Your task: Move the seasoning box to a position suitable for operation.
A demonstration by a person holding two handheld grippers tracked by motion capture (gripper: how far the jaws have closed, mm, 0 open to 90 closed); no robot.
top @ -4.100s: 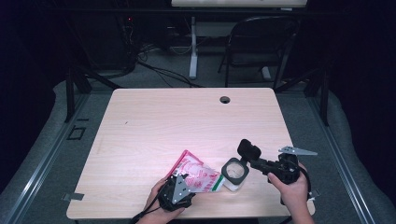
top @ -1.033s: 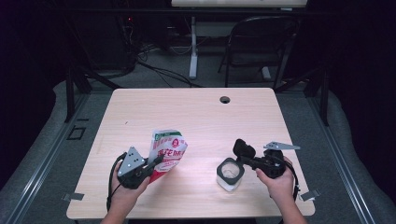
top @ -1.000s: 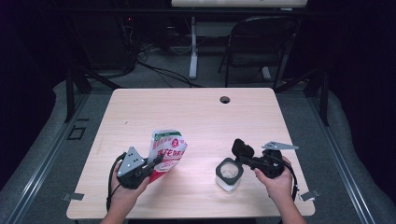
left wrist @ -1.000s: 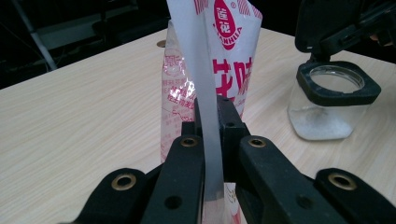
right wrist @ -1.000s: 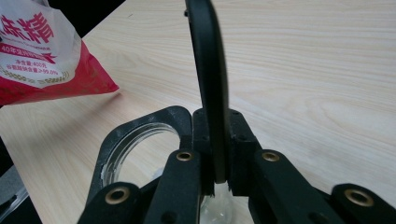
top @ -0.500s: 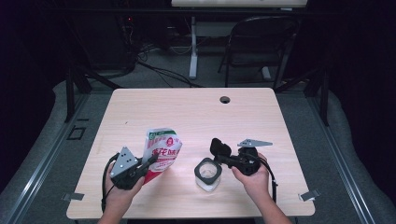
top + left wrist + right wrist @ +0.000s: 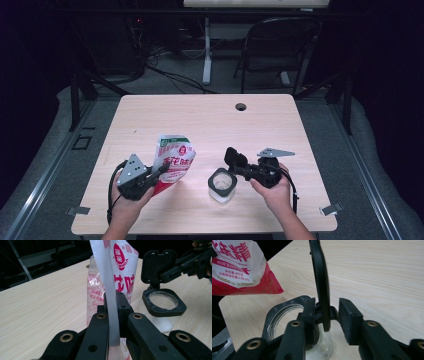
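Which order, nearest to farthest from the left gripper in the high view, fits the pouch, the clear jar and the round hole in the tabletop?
1. Pouch: clamped in the left gripper.
2. Clear jar: to its right, near the table's front.
3. Round hole: near the far edge.

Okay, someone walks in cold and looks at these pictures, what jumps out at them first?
The red and white bag, held upright near the table's front edge, pinched by the left gripper. Just right of it stands a clear jar, its black flip lid raised between the right gripper's jaws, which have just been opening.
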